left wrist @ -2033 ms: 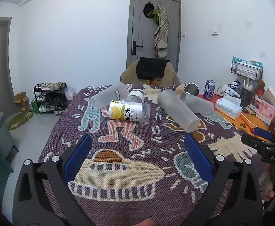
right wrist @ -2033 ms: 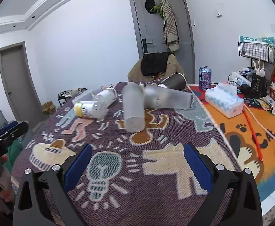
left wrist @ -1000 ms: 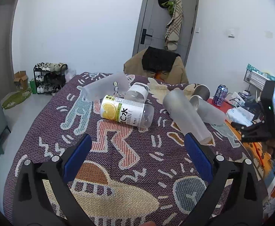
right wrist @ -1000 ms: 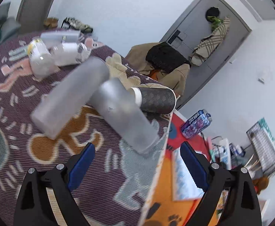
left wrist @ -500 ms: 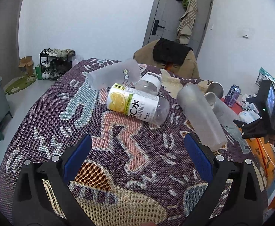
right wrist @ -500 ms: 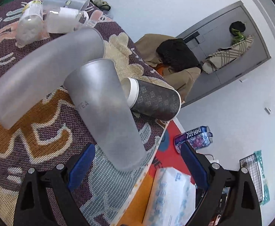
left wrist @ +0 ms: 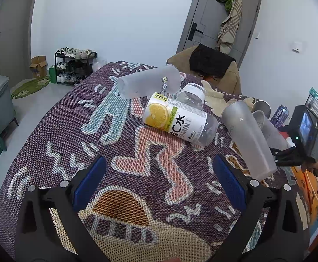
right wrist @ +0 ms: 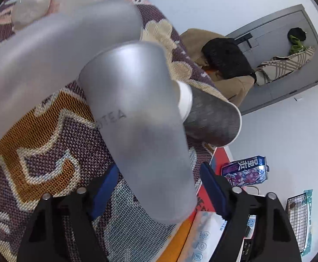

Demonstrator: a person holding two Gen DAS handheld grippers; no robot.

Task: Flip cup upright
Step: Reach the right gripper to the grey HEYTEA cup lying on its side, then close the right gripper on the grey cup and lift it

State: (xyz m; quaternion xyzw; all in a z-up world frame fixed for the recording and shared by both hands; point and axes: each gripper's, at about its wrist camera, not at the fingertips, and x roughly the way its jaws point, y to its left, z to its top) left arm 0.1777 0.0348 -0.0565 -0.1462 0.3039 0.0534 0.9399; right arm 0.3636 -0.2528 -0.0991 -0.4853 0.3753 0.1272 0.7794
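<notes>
A frosted grey cup marked TEA (right wrist: 137, 126) lies on its side on the patterned cloth. My right gripper (right wrist: 159, 187) is open, its blue pads on either side of the cup's wide end, not pressing it. A longer frosted cup (right wrist: 50, 50) lies against it on the left and a dark paper cup (right wrist: 211, 120) behind it. In the left wrist view the long frosted cup (left wrist: 246, 142) lies at right, with the right gripper's body (left wrist: 305, 144) beside it. My left gripper (left wrist: 159, 183) is open and empty above the cloth.
A lemon-label bottle (left wrist: 176, 120), a clear bottle (left wrist: 191, 96) and another frosted cup (left wrist: 148, 83) lie at the cloth's middle. A purple can (right wrist: 246, 170) and a tissue pack (right wrist: 204, 238) sit on the orange mat at right. A chair with a dark coat (left wrist: 211, 65) stands behind the table.
My right gripper has moved in close to the TEA cup, which now sits between its open fingers. My left gripper has drifted slightly forward over the cloth.
</notes>
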